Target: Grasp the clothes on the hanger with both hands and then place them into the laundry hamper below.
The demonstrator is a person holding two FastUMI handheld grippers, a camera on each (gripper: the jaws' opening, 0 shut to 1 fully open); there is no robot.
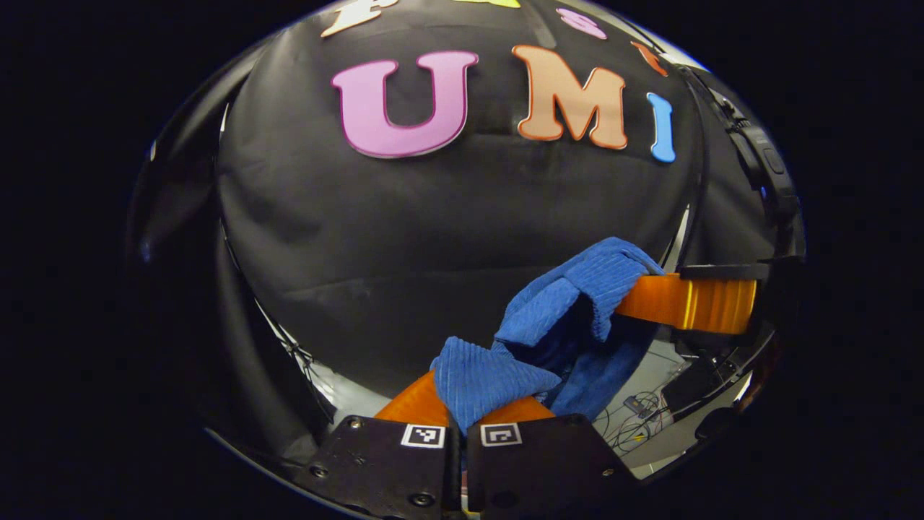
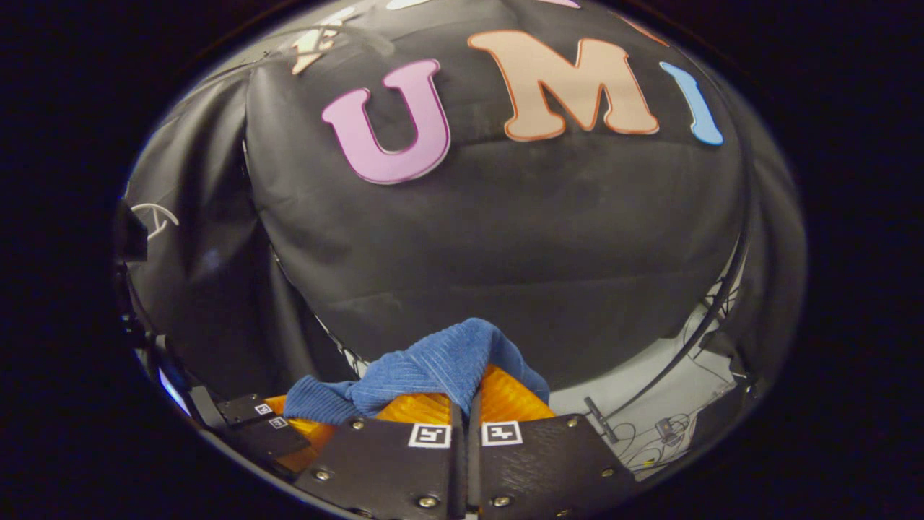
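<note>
A blue ribbed cloth [image 1: 570,310] hangs in the air between both grippers, in front of the black booth wall. In the left gripper view my left gripper [image 1: 469,396] is shut on one bunched end at the bottom. The cloth runs up and to the right to my right gripper [image 1: 634,295], whose fingers [image 1: 686,303] come in from the right edge and pinch the other end. In the right gripper view my right gripper [image 2: 468,393] is shut on the cloth [image 2: 433,361], which folds over its fingertips. The left gripper [image 2: 281,426] sits low at the left, with the cloth trailing to it.
A pale floor with loose cables [image 1: 635,419] shows at the lower right of the left gripper view. The right gripper view has the same floor [image 2: 664,426] and a thin dark frame tube [image 2: 693,339]. A black device [image 1: 765,166] hangs at the right edge.
</note>
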